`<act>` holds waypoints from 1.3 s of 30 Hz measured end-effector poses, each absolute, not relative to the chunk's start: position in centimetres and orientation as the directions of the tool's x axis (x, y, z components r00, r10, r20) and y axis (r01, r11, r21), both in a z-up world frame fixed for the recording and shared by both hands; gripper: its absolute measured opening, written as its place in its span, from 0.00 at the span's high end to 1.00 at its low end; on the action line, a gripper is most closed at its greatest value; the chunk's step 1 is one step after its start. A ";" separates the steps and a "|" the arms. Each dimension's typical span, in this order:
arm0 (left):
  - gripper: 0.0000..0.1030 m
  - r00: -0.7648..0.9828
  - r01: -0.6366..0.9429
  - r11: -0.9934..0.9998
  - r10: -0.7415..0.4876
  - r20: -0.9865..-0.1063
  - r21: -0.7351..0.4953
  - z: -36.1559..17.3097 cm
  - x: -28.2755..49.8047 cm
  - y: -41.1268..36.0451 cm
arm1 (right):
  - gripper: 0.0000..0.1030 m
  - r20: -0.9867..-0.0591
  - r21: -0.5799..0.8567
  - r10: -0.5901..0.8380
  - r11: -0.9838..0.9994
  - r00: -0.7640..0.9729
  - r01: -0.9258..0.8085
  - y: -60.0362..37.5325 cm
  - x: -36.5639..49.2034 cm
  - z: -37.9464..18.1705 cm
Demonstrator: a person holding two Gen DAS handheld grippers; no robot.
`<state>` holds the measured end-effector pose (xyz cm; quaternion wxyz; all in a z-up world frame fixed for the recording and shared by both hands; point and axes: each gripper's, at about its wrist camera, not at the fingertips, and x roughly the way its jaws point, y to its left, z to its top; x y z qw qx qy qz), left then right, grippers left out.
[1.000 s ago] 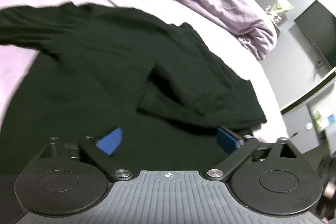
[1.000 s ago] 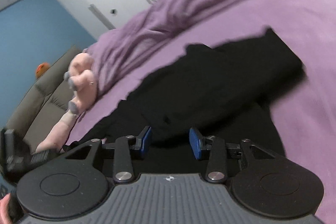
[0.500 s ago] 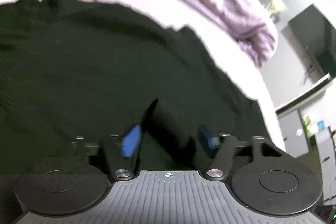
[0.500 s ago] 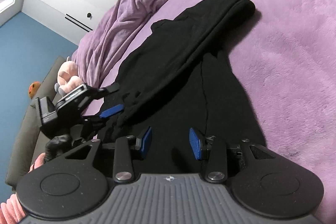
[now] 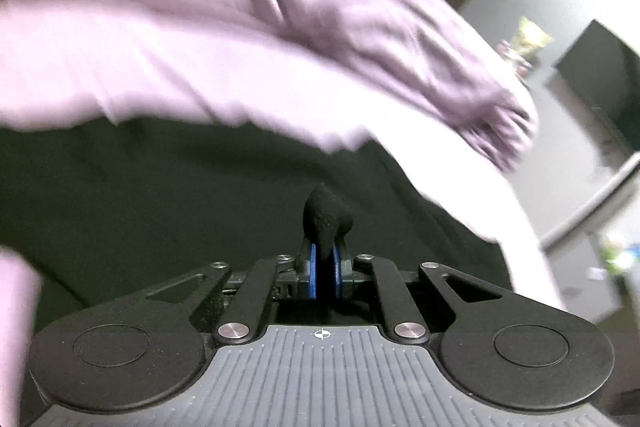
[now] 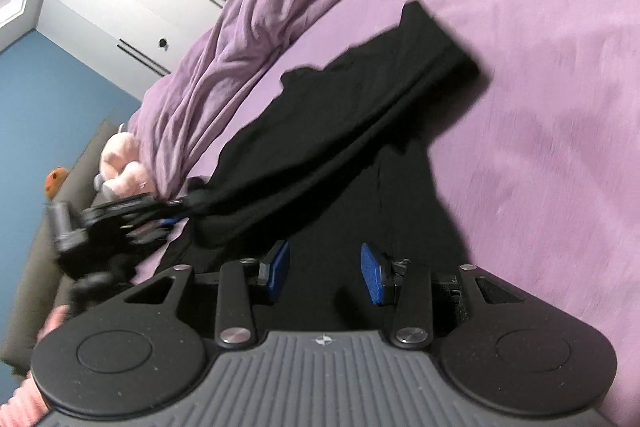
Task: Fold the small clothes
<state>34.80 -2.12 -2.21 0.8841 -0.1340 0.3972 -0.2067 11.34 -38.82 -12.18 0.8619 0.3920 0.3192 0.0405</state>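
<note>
Our left claw (image 5: 325,269) has just been closing, and its blue pads (image 5: 313,275) now pinch a small tuft of the black soft-knit garment (image 5: 180,187) between them; a second ago they stood wide over the cloth with nothing caught. From the right wrist view we see that same claw (image 6: 176,215) lifting one edge of the garment, so a long fold hangs taut from it across the rest of the piece, which lies flat on the purple plush bed cover (image 6: 560,107). Our right claw (image 6: 324,277) hovers partly open over the lower flat part, its pads gripping nothing. We judge the grasp is made and the fold-over can begin; the crumpled purple duvet (image 6: 248,27) lies beyond.
</note>
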 end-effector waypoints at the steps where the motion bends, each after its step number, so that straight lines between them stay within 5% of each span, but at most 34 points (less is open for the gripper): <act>1: 0.90 0.643 0.245 0.911 -0.410 -0.647 -0.333 -1.4 35.0 -1.5 | 0.62 -0.526 0.686 0.296 0.702 0.798 0.192 -39.2 11.6 -11.8; 10: 0.92 0.602 0.145 0.943 -0.324 -0.730 -0.299 -4.6 37.3 2.5 | 0.62 -0.553 0.521 0.138 0.826 0.822 0.212 -41.0 18.1 -8.4; 20: 0.94 0.638 0.177 0.947 -0.317 -0.702 -0.267 -4.4 38.6 2.3 | 0.59 -0.701 0.344 -0.001 0.875 0.714 0.339 -42.5 29.0 -10.3; 21: 0.94 0.648 0.186 0.951 -0.308 -0.696 -0.248 -4.2 38.8 2.1 | 0.62 -0.705 0.336 -0.001 0.880 0.709 0.335 -42.4 29.4 -10.4; 23: 0.94 0.673 0.189 0.963 -0.271 -0.688 -0.194 -3.9 39.1 1.4 | 0.93 -0.706 0.302 -0.023 0.894 0.708 0.330 -41.9 29.8 -10.5; 24: 0.94 0.684 0.187 0.968 -0.249 -0.686 -0.165 -3.9 39.3 1.1 | 0.96 -0.704 0.276 -0.043 0.903 0.709 0.328 -41.6 29.8 -10.5; 32: 0.83 0.632 0.148 0.984 -0.172 -0.755 -0.101 -6.2 39.3 1.7 | 0.98 -0.655 0.014 -0.341 0.887 0.674 0.462 -40.1 29.7 -9.9; 35: 0.81 0.620 0.101 0.983 -0.184 -0.763 -0.156 -6.5 38.6 3.9 | 0.96 -0.630 0.127 -0.231 0.911 0.742 0.392 -39.6 28.7 -8.7; 39: 0.64 0.541 0.111 0.947 -0.312 -0.781 -0.301 -7.4 38.0 4.7 | 0.94 -0.641 0.285 0.035 0.938 0.767 0.196 -36.7 29.1 -8.6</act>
